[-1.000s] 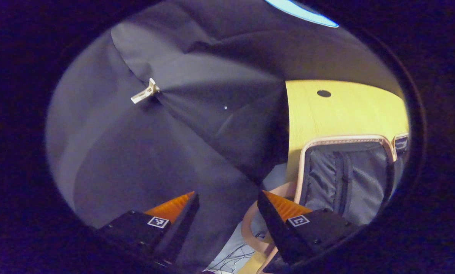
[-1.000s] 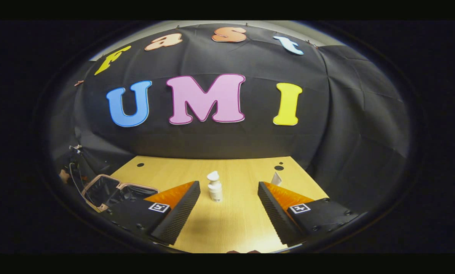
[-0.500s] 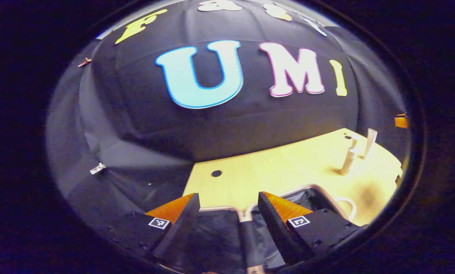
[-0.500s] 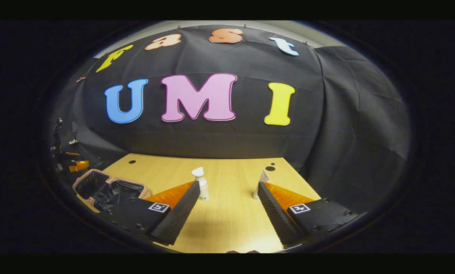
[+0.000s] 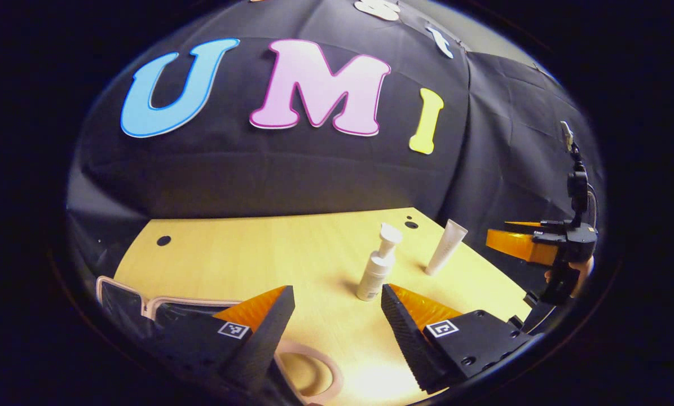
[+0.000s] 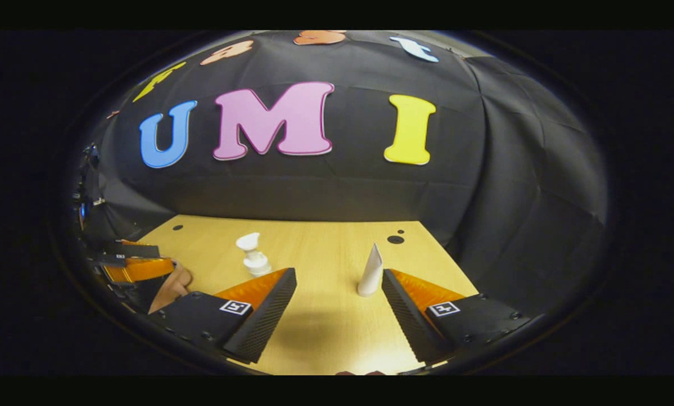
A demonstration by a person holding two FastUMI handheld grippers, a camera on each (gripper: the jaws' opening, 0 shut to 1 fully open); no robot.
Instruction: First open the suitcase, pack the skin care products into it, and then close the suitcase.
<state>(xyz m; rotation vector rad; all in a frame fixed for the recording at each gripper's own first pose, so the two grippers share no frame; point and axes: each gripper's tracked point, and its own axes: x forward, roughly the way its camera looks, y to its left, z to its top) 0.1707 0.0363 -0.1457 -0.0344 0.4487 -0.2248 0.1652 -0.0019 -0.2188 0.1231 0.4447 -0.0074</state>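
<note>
Open suitcase [image 5: 145,301] on table [image 5: 269,254], pump bottle [image 5: 377,265], tube [image 6: 370,272] outside, both tongs agape, empty

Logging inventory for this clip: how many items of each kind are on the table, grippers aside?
Pump bottle: 1
Tube, standing on its cap: 1
Suitcase, open: 1
Total: 3
</note>
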